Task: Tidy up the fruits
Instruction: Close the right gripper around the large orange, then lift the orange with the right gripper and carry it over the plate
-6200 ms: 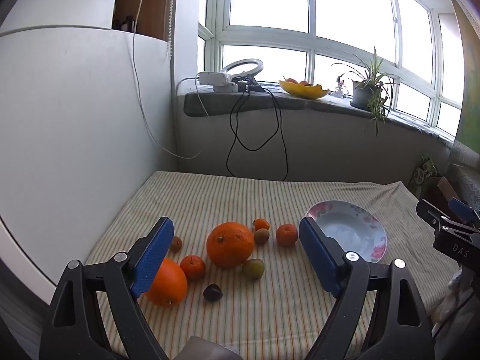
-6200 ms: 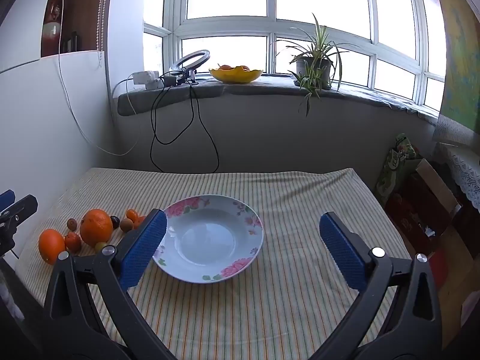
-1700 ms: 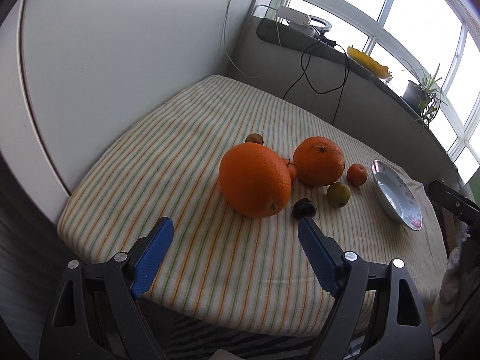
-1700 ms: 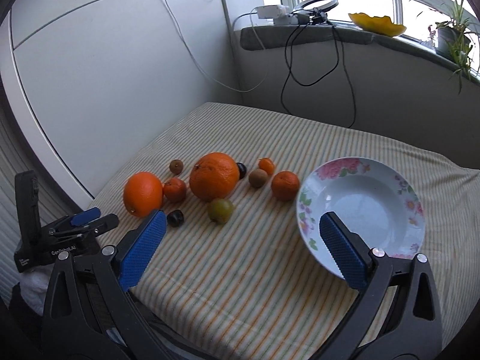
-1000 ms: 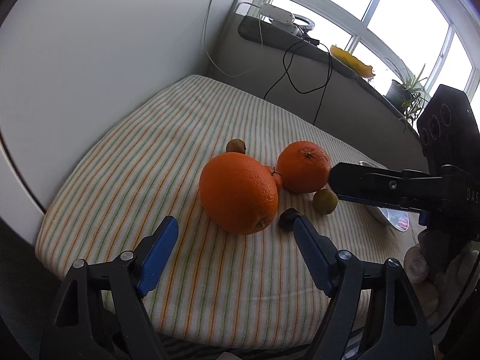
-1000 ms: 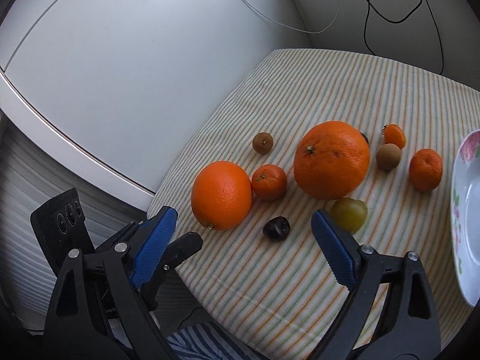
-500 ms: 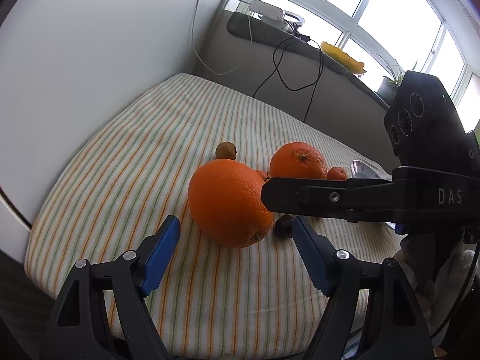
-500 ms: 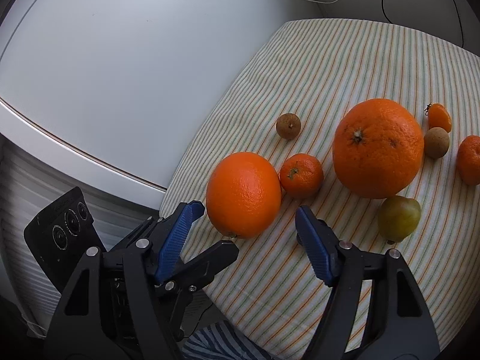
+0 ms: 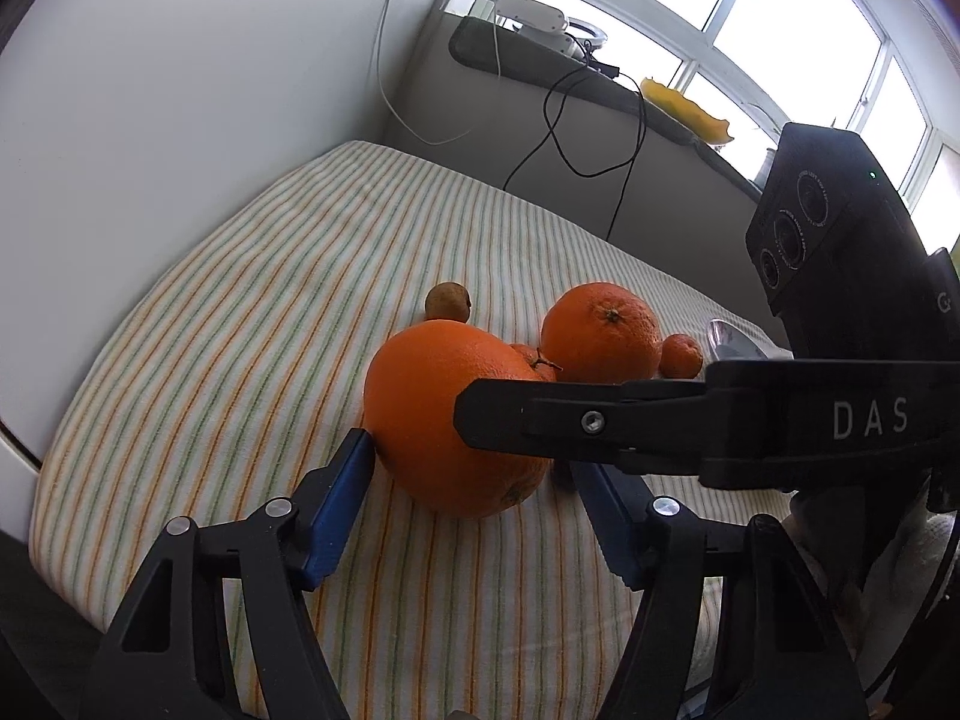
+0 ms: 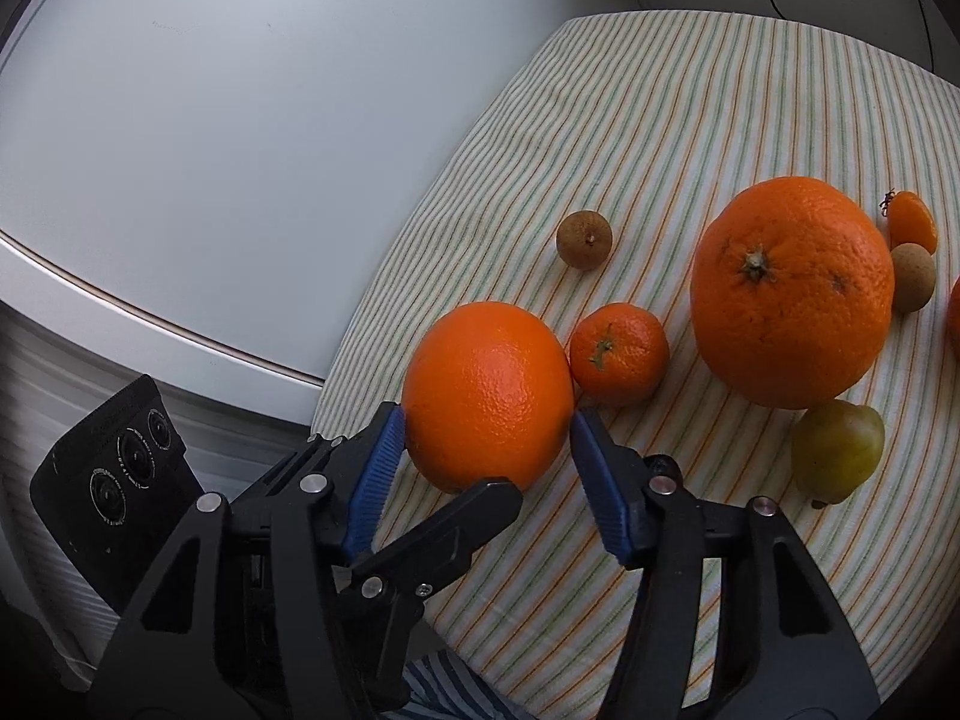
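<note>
We have the left gripper (image 9: 465, 483) and the right gripper (image 10: 483, 453) both closing around the same near orange (image 10: 487, 396) at the striped tabletop (image 10: 690, 90) edge, pads not yet pressing. We should let one gripper take it, centred, clear of the mandarin (image 10: 619, 354).

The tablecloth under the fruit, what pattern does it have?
The tablecloth is pale with thin orange and green stripes, clearest in the right wrist view.
</note>
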A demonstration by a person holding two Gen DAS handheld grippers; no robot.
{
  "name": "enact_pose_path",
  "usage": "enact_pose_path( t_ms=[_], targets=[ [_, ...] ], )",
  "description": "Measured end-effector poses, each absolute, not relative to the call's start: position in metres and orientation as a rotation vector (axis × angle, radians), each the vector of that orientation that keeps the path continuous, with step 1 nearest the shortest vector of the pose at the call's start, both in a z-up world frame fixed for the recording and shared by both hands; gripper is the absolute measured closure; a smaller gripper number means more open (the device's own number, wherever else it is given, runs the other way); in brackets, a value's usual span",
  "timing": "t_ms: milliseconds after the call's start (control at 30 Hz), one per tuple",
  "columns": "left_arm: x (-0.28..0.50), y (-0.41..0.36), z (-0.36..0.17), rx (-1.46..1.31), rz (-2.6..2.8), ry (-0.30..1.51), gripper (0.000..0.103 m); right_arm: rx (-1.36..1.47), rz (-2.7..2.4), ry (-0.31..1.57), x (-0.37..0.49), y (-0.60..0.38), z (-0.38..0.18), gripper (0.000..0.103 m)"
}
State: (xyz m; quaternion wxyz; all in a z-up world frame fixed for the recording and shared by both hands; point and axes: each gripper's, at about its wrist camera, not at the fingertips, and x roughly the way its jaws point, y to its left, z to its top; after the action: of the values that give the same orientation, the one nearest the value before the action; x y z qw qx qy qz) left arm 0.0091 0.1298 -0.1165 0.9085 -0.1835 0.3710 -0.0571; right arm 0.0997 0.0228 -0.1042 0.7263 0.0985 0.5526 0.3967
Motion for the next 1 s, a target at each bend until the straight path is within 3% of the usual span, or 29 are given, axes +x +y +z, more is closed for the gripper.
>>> enact_pose_path(
  t_ms=[533, 667, 1000],
  targets=[
    [0.004, 0.12, -0.105, -0.324, -0.084, 0.719, 0.037, 0.203, 0.892, 1.17, 0.094, 0.025, -0.098, 0.044],
    [0.004, 0.116, -0.099, -0.296, -0.071, 0.697, 0.037, 0.182, 0.89, 1.149, 0.092, 0.024, -0.092, 0.05],
    [0.008, 0.11, -0.1, -0.224, -0.071, 0.691, 0.037, 0.132, 0.875, 1.151, 0.093, 0.029, -0.094, 0.052]
  ],
)
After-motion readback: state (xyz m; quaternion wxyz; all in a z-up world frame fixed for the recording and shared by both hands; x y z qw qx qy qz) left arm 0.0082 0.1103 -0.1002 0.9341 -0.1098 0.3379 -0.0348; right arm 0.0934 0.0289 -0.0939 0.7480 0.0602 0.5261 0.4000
